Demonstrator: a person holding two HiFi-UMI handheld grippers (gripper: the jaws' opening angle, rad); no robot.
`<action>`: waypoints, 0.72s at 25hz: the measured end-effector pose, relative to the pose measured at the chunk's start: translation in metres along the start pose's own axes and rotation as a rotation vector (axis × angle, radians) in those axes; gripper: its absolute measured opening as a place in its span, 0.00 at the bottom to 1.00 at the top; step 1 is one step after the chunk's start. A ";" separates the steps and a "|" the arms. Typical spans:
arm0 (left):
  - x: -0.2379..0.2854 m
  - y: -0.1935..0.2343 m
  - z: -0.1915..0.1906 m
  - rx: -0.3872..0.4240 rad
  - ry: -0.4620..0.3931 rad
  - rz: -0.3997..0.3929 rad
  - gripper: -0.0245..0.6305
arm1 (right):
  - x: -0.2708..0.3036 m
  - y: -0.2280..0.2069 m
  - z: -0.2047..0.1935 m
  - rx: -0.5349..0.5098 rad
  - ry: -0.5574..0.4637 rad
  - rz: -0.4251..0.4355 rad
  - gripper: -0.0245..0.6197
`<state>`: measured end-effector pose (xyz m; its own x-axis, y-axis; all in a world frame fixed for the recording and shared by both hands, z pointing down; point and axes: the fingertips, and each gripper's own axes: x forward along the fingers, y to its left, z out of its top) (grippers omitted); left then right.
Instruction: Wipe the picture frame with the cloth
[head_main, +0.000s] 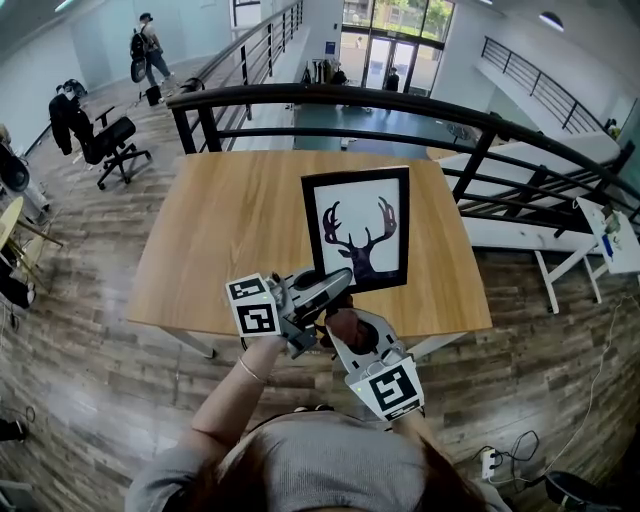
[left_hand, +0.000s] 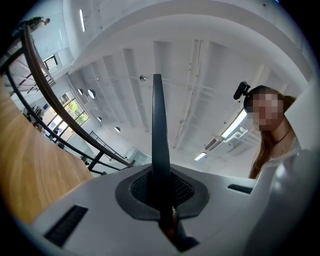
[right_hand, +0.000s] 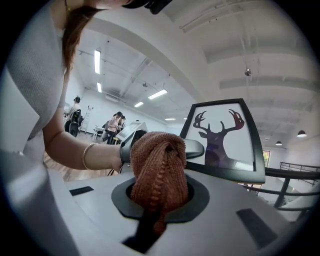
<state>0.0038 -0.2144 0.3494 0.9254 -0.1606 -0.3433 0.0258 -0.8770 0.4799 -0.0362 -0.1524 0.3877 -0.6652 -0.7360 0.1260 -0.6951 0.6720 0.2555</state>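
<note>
- Counter (head_main: 230, 230): pale wood top, with a dark railing (head_main: 330, 98) behind its far edge.
- Picture frame (head_main: 362, 232): black border, white print with a dark antlered deer. It is on the counter's right half, its lower edge close to the near edge. It looks raised rather than flat, top tipped toward the camera. In the right gripper view the frame (right_hand: 225, 137) is seen from low down, just past the cloth.
- Left tool (head_main: 343, 280): clenched. In its own view the jaws (left_hand: 159, 125) meet in one dark blade and I can make out nothing between them. The tip lies over the frame's lower left corner; I cannot tell whether it touches.
- Right tool (head_main: 342, 322): grasping the cloth (head_main: 346, 330), a rust-brown knit bunched into a wad (right_hand: 160, 160) that bulges out of the jaws (right_hand: 160, 172). It hangs just off the counter's near edge, below the frame's lower left corner and apart from the glass.
- The two tools cross near each other at that corner.
</note>
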 end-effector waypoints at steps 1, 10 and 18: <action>0.002 0.000 -0.003 0.001 0.000 0.002 0.06 | -0.005 -0.004 0.005 -0.007 -0.041 0.003 0.11; 0.015 -0.002 -0.030 -0.017 -0.012 0.016 0.06 | -0.068 -0.058 0.086 0.031 -0.334 -0.094 0.11; 0.026 -0.006 -0.047 -0.001 0.000 0.019 0.06 | -0.089 -0.123 0.162 -0.121 -0.533 -0.270 0.11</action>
<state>0.0452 -0.1920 0.3753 0.9258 -0.1770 -0.3339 0.0089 -0.8731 0.4874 0.0644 -0.1558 0.1897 -0.5361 -0.7158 -0.4475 -0.8433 0.4301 0.3223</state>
